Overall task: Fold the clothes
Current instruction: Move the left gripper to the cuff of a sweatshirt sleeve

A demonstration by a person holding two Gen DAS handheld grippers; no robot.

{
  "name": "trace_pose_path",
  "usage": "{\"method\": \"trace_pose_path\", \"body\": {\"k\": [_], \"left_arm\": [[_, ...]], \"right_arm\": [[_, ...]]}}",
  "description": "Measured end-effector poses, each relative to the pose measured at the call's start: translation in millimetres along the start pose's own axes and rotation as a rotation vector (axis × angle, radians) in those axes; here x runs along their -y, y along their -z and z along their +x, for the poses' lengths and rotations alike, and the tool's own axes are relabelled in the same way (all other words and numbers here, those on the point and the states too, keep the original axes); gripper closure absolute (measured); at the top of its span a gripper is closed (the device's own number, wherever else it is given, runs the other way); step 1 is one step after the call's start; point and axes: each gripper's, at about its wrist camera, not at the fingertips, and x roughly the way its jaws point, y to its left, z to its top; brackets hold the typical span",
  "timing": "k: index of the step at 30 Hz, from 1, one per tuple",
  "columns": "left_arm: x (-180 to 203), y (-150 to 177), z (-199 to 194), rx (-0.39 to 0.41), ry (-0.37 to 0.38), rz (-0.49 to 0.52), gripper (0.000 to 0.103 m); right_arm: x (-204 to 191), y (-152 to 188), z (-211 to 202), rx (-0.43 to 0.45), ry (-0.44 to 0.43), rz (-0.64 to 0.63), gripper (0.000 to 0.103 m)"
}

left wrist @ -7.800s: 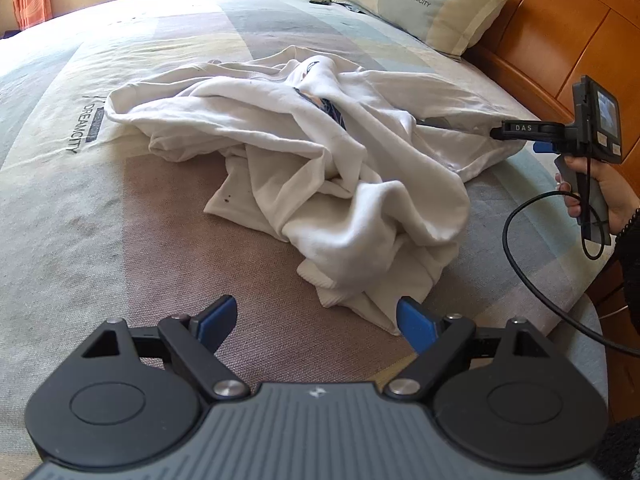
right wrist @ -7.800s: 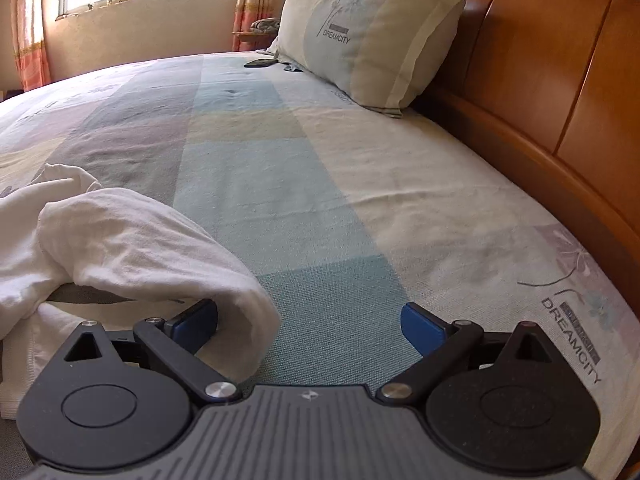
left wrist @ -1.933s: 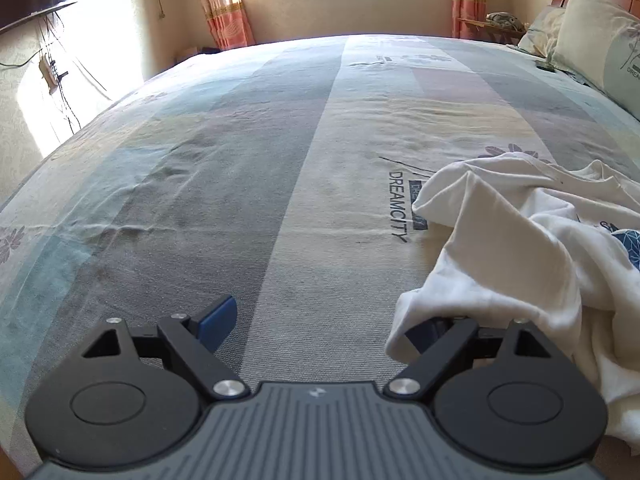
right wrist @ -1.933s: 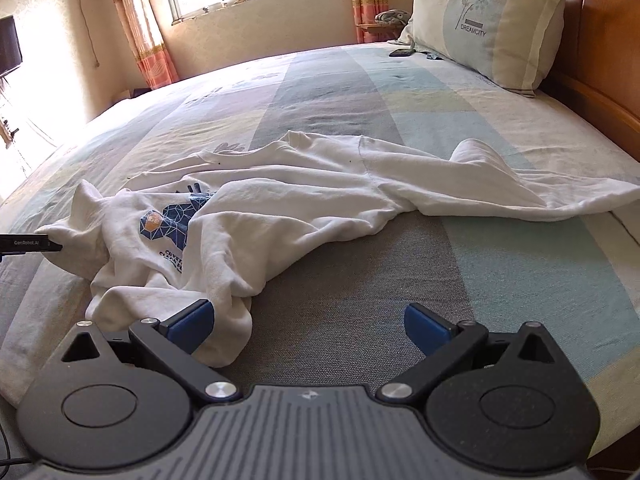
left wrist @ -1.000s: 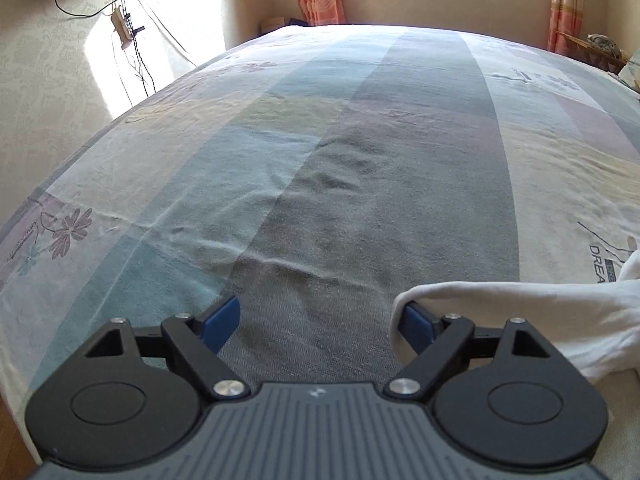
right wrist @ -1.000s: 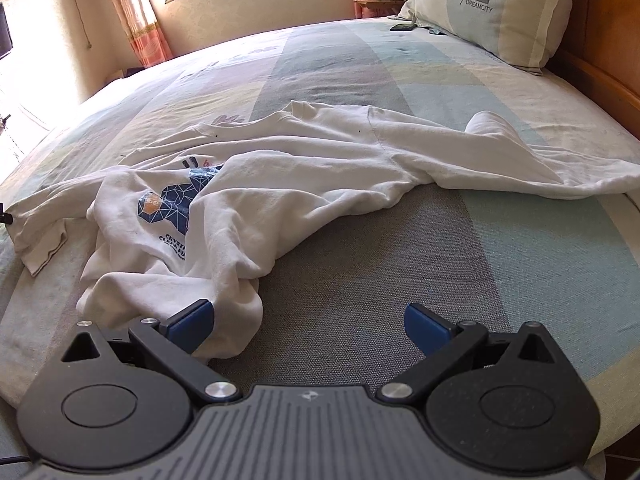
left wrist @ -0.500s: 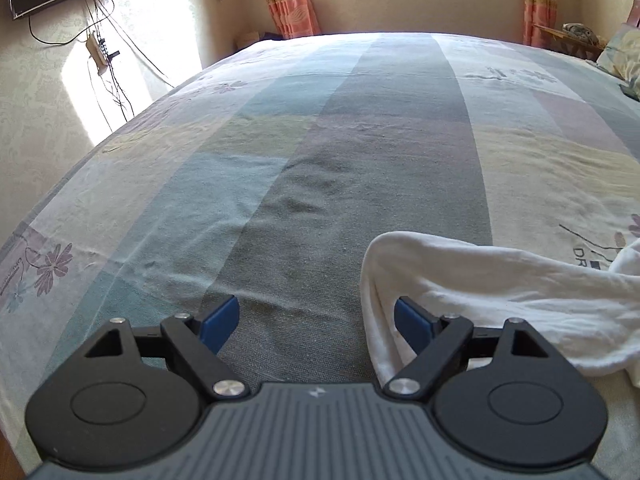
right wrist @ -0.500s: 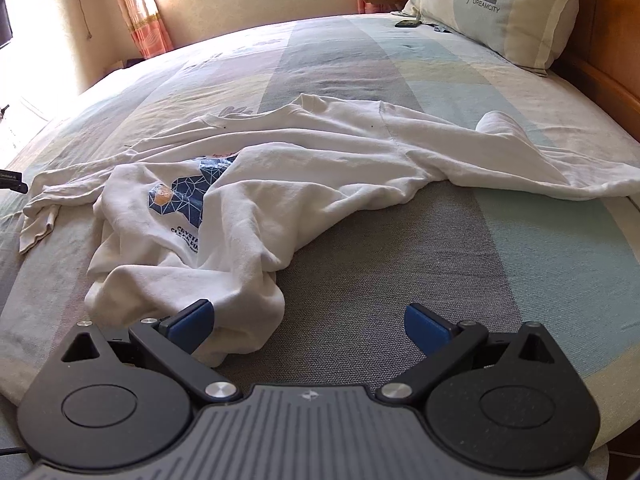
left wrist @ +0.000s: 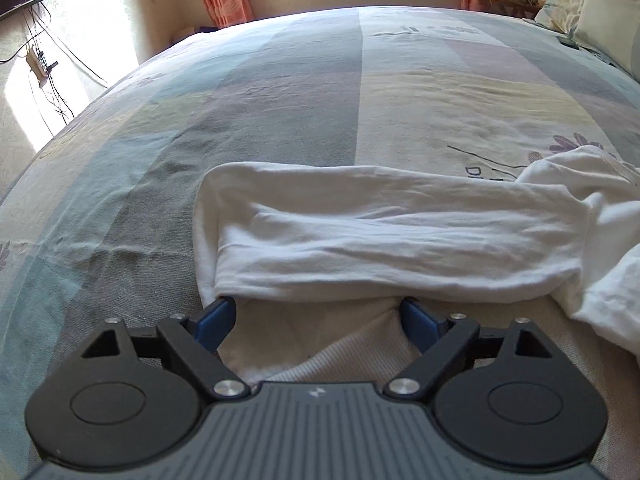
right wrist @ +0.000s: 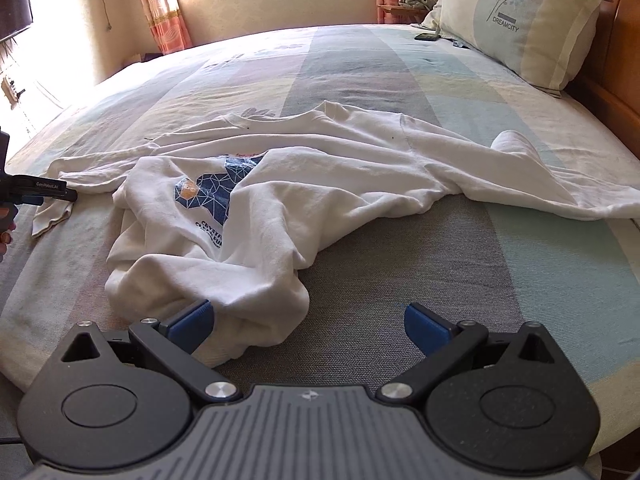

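A white long-sleeved shirt (right wrist: 320, 184) with a blue printed graphic (right wrist: 218, 194) lies crumpled across the bed. In the left wrist view its sleeve (left wrist: 380, 236) lies stretched sideways, and the ribbed cuff end (left wrist: 320, 344) sits between the open fingers of my left gripper (left wrist: 316, 318). My left gripper also shows at the far left of the right wrist view (right wrist: 48, 192), at the sleeve's end. My right gripper (right wrist: 306, 324) is open at the near edge of the bed, its left fingertip (right wrist: 192, 322) against the bunched hem (right wrist: 248, 312).
The patchwork bedspread (right wrist: 440, 272) covers a wide bed. A pillow (right wrist: 520, 20) leans on the wooden headboard (right wrist: 616, 48) at the back right, with a phone (right wrist: 426, 37) beside it. A window and orange curtains (right wrist: 160, 8) stand behind. A power strip with cables (left wrist: 40, 68) hangs on the left wall.
My left gripper has turned right over the sleeve end, so the cuff now lies between its fingers. The sleeve lies pulled out flatter. My right gripper has barely shifted.
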Motion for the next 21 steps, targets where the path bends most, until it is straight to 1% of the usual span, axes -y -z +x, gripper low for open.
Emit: {"method": "trace_pose_path", "body": {"k": [1,5,8,10,12,14,17,18,20,21], "left_arm": [[-3,2,-2,0.004,-0.013,0.000,0.013],[-33,15,-9,-0.006,-0.114,0.003,0.013],[-70,26,-8,-0.041,-0.203,-0.036,0.013],[-92,32,-10,-0.062,-0.224,-0.075,0.015],[-102,36,-17,-0.060,-0.183,-0.087,0.015],[-97,38,-27,-0.041,-0.128,-0.049,0.015],[-70,38,-47,0.019,-0.033,0.053,0.015],[-60,37,-51,0.038,-0.004,0.073,0.015],[-39,34,-60,0.094,0.060,0.122,0.015],[-30,32,-63,0.120,0.079,0.154,0.015]], "right_arm": [[3,1,0,-0.002,0.000,0.013,0.000],[8,3,2,-0.011,0.003,0.039,0.000],[6,2,5,-0.014,-0.004,0.036,0.000],[3,1,6,-0.013,-0.009,0.033,0.000],[0,1,7,-0.013,-0.016,0.025,0.000],[-3,1,7,-0.014,-0.016,0.017,0.000],[-6,0,7,-0.015,-0.013,0.006,0.000],[-7,0,7,-0.015,-0.012,0.002,0.000],[-9,0,7,-0.016,-0.010,-0.005,0.000],[-10,0,7,-0.016,-0.008,-0.009,0.000]]}}
